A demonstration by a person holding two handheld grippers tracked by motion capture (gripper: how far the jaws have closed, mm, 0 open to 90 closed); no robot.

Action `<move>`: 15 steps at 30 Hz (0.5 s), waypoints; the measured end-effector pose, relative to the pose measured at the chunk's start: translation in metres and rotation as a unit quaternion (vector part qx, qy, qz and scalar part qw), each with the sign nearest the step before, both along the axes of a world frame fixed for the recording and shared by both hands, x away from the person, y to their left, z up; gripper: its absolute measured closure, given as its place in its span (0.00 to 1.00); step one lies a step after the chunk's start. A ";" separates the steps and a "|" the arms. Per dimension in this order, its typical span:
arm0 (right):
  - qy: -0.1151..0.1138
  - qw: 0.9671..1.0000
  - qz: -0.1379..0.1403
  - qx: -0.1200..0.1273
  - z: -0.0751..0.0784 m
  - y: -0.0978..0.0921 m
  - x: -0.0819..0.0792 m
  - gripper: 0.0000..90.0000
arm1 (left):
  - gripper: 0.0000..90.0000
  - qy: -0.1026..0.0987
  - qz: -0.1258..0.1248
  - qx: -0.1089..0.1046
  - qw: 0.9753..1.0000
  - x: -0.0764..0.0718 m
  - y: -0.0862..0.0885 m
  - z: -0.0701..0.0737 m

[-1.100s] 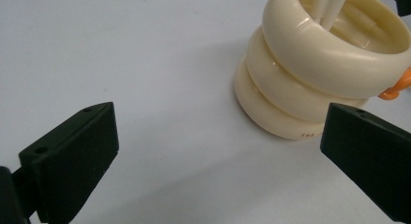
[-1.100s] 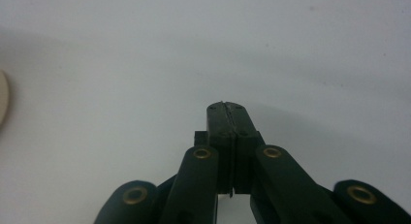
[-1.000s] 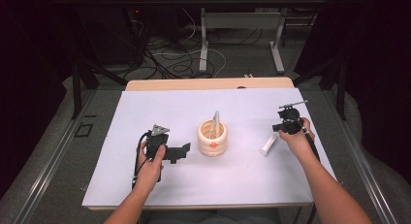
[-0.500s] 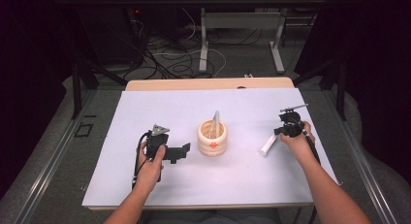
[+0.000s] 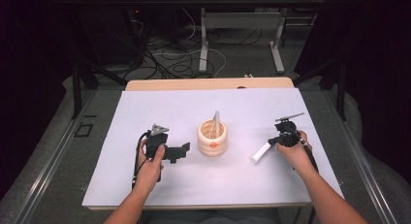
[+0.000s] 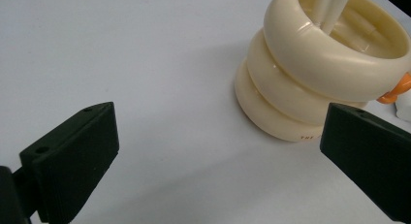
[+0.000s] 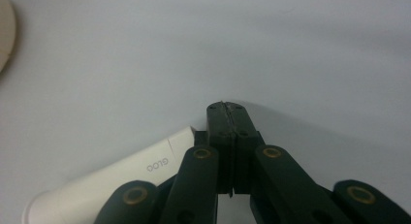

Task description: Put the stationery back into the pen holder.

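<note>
The left gripper (image 5: 180, 151) rests on the white desk (image 5: 145, 112) left of centre, jaws spread wide and empty, aimed at the cream ribbed holder (image 5: 212, 138). The holder stands upright at the desk's centre with a pale stick (image 5: 215, 122) leaning inside it. The right gripper (image 5: 274, 142) sits toward the right edge, jaws pressed together with nothing between them. A white tube (image 7: 104, 181), printed "GLOO", lies flat on the desk, touching the jaws' side.
</note>
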State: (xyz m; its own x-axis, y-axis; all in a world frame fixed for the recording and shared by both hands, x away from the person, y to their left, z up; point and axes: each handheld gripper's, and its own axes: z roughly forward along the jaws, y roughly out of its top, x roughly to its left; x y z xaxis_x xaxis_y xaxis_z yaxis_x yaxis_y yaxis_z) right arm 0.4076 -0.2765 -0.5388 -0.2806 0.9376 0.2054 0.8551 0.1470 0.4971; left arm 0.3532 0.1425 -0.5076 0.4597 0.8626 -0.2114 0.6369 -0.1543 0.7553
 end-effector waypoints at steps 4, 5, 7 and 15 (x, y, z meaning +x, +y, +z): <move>0.004 1.000 0.025 -0.002 0.001 0.015 -0.010 1.00 | 0.00 0.003 -0.002 0.001 1.000 -0.001 -0.001 0.000; 0.004 1.000 0.029 -0.002 0.001 0.020 -0.012 1.00 | 0.00 0.003 -0.002 0.002 1.000 -0.001 -0.001 0.000; 0.006 0.999 0.040 -0.004 0.001 0.028 -0.017 1.00 | 0.00 0.002 -0.003 0.002 1.000 0.000 -0.001 0.000; 0.002 0.996 0.091 0.021 0.000 0.058 -0.036 1.00 | 0.00 0.005 -0.007 0.006 1.000 -0.001 -0.003 -0.001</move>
